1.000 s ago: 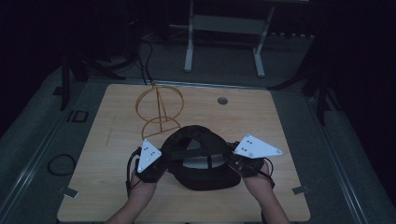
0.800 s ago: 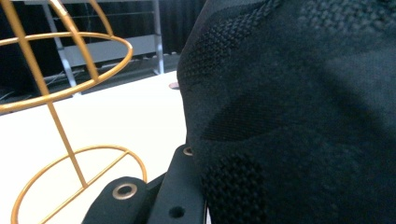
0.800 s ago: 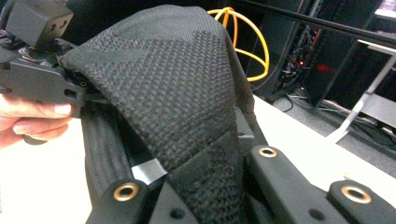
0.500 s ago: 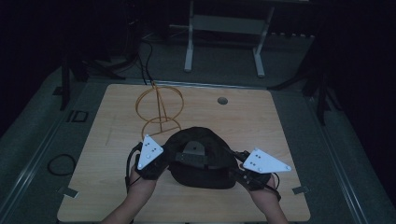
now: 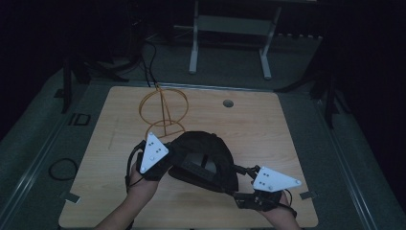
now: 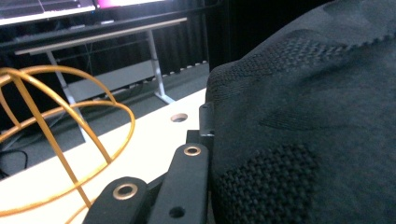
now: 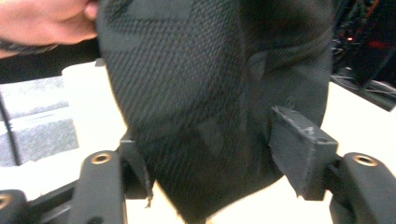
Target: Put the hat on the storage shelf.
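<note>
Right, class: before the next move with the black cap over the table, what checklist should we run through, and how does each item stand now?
1. Left gripper shut on the black cap: ok.
2. Right gripper free of the cap: not ok; its jaws have just been opening, and fabric hangs between them.
3. Gold wire stand upright on the table: ok.
4. Nothing on the stand: ok.
5. Cap lifted off the table: cannot tell.
</note>
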